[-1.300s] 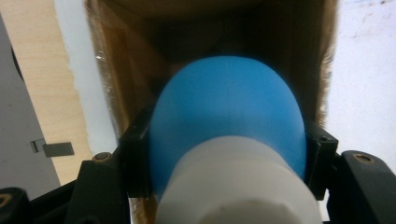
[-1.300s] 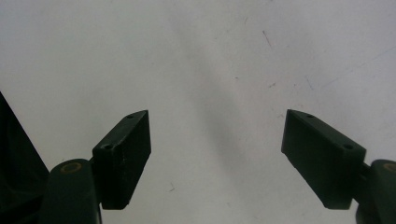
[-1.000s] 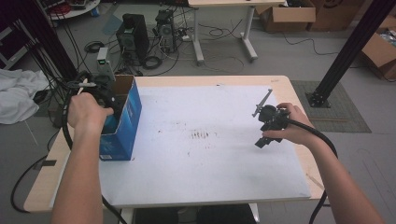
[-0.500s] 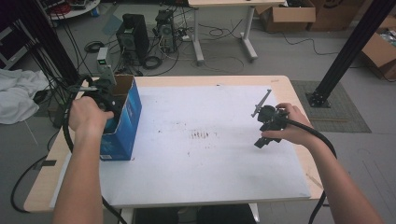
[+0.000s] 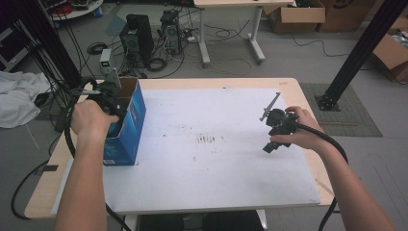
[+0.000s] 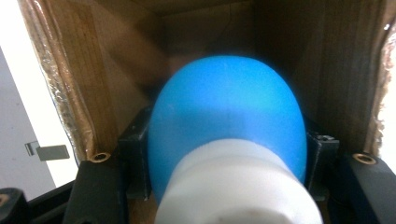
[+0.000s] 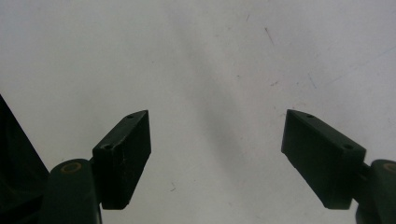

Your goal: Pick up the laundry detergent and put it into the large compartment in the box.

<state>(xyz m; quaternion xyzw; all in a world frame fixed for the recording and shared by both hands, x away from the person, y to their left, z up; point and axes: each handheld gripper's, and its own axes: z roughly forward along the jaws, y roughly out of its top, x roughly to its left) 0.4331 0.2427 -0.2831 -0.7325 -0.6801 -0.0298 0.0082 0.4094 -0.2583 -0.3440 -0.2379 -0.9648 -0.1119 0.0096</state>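
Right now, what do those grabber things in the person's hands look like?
Both are black. The right gripper has two flat, blocky black jaws with small screw holes, on arms with brass-coloured pivot rings. A thick black cable trails back along the forearm. The left gripper is black too, with a thin grey plate on top and its own black cable. The forearms are bare, no sleeves.

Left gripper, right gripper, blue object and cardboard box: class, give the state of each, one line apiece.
Left gripper: shut on the blue object, inside the box.
Right gripper: open, holding nothing, over the white tabletop.
Blue object: gripped on both sides.
Cardboard box: open-topped, upright.
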